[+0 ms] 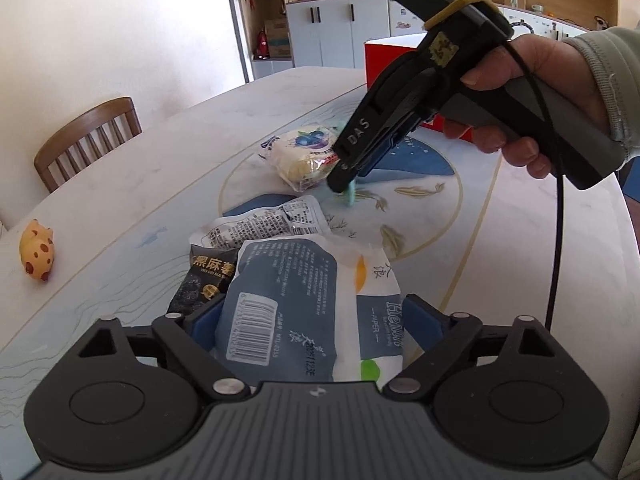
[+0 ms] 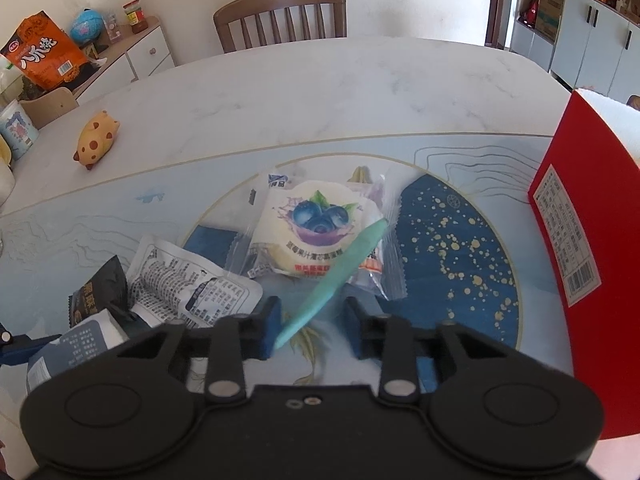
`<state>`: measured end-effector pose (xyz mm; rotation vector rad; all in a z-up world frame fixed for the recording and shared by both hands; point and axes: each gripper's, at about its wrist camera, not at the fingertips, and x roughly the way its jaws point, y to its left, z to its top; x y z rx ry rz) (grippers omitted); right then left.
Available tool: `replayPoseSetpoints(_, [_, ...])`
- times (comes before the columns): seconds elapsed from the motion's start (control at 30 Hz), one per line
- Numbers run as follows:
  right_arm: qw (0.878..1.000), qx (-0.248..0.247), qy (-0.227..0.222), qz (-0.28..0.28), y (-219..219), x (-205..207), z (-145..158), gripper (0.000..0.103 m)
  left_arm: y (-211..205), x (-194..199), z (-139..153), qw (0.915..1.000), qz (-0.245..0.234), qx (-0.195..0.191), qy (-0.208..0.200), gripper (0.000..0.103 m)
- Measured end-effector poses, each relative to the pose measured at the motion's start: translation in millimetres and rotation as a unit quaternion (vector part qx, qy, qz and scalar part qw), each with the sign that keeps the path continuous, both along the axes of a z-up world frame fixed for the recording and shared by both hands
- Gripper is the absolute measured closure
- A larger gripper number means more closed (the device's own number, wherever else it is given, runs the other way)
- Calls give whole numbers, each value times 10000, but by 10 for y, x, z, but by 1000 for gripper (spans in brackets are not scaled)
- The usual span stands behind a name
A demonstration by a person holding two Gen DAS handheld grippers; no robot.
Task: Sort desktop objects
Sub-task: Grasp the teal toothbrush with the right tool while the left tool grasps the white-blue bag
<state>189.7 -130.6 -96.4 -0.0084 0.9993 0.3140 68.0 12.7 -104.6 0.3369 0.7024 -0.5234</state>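
Currently:
Left gripper (image 1: 316, 320): jaws wide, astride blue-white plastic tissue pack (image 1: 296, 304).
Right gripper (image 2: 312, 328): jaws partly closed, pale green flat strip (image 2: 340, 272) between them, grip unconfirmed, beside blueberry cake packet (image 2: 316, 228).

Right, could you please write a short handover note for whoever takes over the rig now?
Left gripper: jaws wide around the tissue pack; grip unclear.
Right gripper: jaws narrow around the teal stick, not clamped.
Blueberry cake packet, white pouch and black sesame packet lie on the table mat; red box stands beside them.
Done: nothing visibly sorted. Left: everything.
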Motion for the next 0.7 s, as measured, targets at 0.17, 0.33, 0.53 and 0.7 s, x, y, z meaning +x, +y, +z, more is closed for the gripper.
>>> replayPoseSetpoints(0.17, [10000, 27, -12, 11, -21, -21, 27, 86, 18, 6, 32, 9999, 95, -61, 21, 20])
replayPoseSetpoints(0.33, [10000, 63, -32, 31, -55, -55, 67, 94, 37, 0, 55, 9998, 122, -128, 40, 29])
replayPoseSetpoints(0.53, [9999, 116, -92, -27, -114, -82, 105, 95, 84, 20, 95, 9991, 312, -258, 103, 46])
replayPoseSetpoints(0.7, [9997, 167, -148, 3, -145, -127, 174, 95, 121, 60, 90, 9978, 514, -347, 234, 57])
